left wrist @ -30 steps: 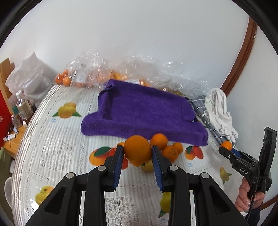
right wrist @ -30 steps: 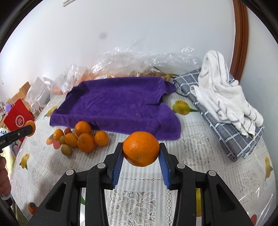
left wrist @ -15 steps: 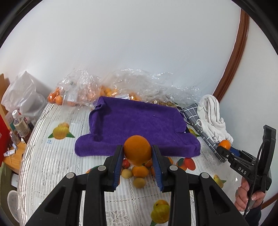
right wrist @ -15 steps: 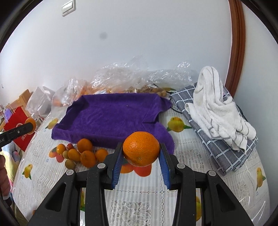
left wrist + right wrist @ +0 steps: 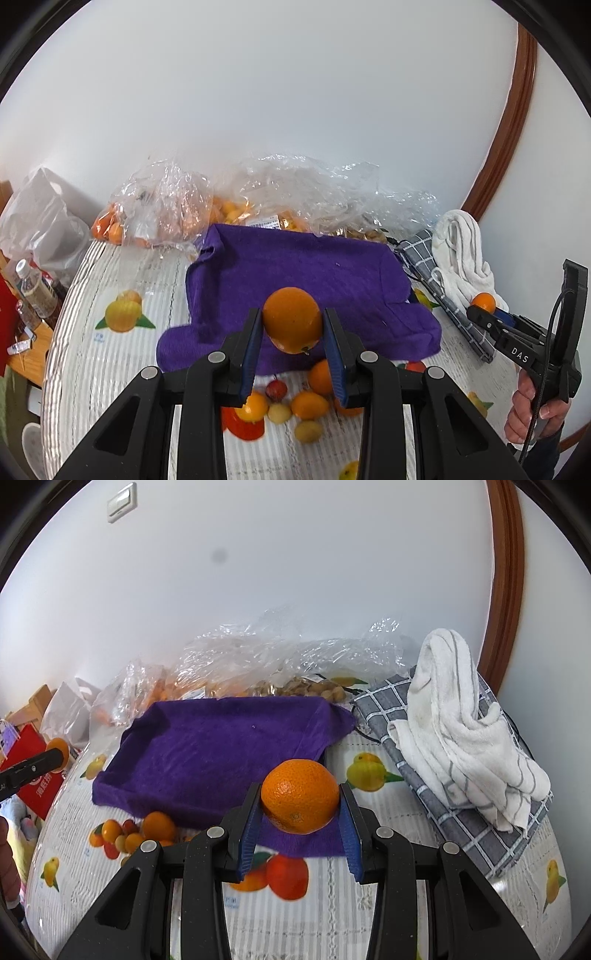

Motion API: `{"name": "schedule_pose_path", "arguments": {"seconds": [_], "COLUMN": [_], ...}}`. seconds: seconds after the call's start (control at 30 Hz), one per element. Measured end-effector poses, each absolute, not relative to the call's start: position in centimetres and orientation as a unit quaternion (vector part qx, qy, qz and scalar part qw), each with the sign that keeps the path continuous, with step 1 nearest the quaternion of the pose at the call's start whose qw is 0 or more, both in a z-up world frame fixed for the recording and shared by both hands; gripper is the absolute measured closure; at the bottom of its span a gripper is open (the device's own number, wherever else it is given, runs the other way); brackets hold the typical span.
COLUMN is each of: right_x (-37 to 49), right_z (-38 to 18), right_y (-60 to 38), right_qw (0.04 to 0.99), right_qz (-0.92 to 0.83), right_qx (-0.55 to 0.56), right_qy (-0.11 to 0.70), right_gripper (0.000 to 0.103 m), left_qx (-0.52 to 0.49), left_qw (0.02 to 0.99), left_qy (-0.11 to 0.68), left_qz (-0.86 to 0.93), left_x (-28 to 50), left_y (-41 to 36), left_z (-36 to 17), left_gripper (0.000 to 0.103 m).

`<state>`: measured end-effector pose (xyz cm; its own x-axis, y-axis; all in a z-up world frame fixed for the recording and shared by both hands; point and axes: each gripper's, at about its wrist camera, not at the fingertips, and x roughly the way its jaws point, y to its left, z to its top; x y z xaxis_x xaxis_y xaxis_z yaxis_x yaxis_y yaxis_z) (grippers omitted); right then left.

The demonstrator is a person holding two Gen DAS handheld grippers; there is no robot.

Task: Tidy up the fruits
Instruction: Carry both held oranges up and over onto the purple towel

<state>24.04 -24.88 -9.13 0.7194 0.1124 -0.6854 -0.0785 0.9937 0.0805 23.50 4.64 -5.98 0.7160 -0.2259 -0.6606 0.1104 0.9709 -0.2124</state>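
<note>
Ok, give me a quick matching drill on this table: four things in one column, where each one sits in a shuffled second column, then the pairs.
Things:
1. purple towel
2. white striped towel
3. loose small fruits
4. clear plastic bags

Places:
A. heaped on the grey checked cloth
B. at the back of the table, against the wall
C. spread across the middle of the table
D. on the tablecloth, just in front of the purple towel's near edge

Pairs: 1-C, 2-A, 3-D, 4-B

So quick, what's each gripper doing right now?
Left gripper: closed on an orange.
Right gripper: closed on another orange.
</note>
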Motion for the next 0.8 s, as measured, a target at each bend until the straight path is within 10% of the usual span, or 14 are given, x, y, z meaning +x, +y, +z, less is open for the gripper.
{"name": "schedule_pose_path", "arguments": {"seconds": [0.8], "right_x": [34.0], "right_z": [-9.6], "right_y": [-22.5], "right_qw": [0.926], "right_qz": [0.066], "right_qx": [0.011], "right_qy": [0.372], "right_gripper": [0.063], "left_qx": [-0.079], "left_qw": [0.922], "left_qy": [0.372], "left_qz": [-0.068], "left_x": [33.2], "left_y": [5.1], "left_z": [-6.0], "left_gripper": [0.072]}}
